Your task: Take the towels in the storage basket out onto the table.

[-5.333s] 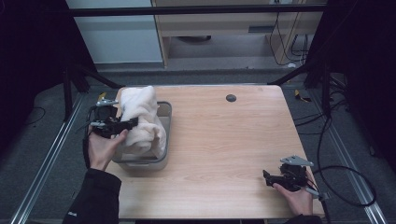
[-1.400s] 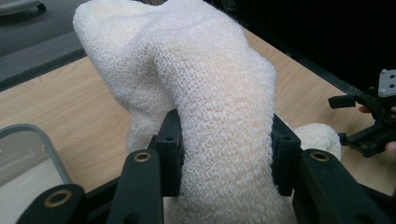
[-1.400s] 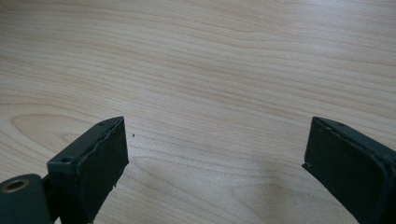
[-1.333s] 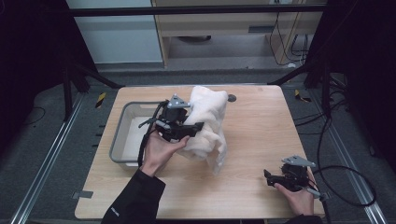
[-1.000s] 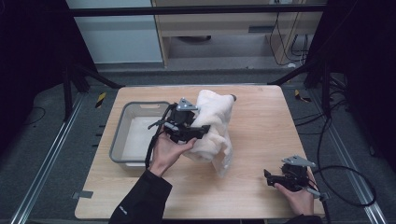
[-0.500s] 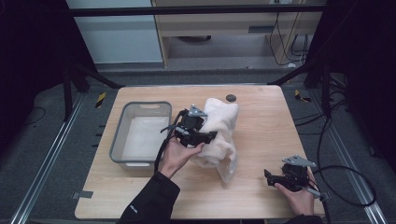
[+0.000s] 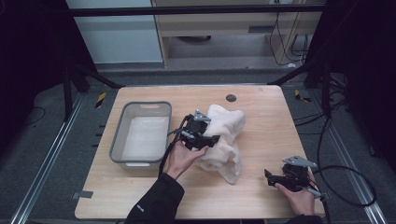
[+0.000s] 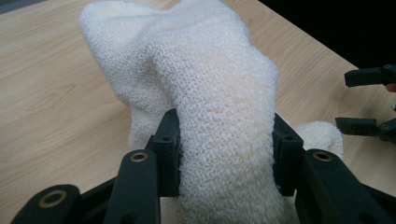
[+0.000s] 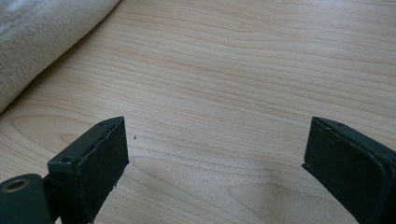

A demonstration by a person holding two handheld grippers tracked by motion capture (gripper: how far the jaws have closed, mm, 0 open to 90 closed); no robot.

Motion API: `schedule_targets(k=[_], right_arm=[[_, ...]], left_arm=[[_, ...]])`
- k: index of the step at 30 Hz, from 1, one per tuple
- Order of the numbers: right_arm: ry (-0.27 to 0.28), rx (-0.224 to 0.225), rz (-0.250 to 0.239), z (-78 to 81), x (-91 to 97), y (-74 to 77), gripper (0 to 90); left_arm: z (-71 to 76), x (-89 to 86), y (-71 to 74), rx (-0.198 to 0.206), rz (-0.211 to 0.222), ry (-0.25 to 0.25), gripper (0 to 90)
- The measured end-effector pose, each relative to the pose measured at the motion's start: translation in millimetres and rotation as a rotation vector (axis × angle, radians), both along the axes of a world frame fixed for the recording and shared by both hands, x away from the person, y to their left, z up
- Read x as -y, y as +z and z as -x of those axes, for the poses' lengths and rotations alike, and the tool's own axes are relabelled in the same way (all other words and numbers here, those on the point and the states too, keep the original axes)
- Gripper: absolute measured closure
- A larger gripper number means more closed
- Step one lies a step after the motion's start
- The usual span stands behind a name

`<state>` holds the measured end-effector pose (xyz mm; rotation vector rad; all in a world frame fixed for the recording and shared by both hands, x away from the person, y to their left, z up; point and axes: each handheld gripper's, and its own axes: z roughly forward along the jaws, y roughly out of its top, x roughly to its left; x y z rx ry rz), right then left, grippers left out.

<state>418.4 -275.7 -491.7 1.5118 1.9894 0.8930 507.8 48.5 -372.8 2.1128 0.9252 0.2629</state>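
Observation:
A cream-white towel hangs bunched over the middle of the wooden table, its lower end touching the top. My left gripper is shut on the towel, a thick fold squeezed between both jaws. Near the front right corner my right gripper rests open just above the bare wood, nothing between its jaws. An edge of the towel lies at the upper left of the right gripper view. The right gripper also appears far right in the left gripper view.
A grey plastic tub stands on the left part of the table, with nothing in it. A small dark round disc sits in the tabletop near the far edge. Cables trail off the right side.
My left gripper lifted the towel out of the tub and carried it rightward to the table's middle, lowering it until its end touches the wood. The right gripper stayed still.

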Motion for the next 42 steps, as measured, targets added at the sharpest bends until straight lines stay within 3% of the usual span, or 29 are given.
schedule_targets(k=[14,26,36,42], right_arm=[[0.0,0.0,0.001,-0.2,0.6,-0.4,6.3],[0.003,0.001,0.006,-0.3,0.6,-0.7,6.3],[0.002,0.005,0.013,-0.4,0.6,-1.4,5.9],[-0.002,0.001,0.007,0.1,0.3,-1.3,5.9]], left_arm=[[-6.4,10.3,-27.4,-0.036,-0.023,0.007,53.6],[-7.5,11.8,-47.7,-0.051,-0.048,0.021,46.3],[-1.9,6.4,-46.0,-0.027,-0.058,-0.011,29.4],[4.4,-1.5,-38.2,-0.009,-0.036,-0.015,21.5]])
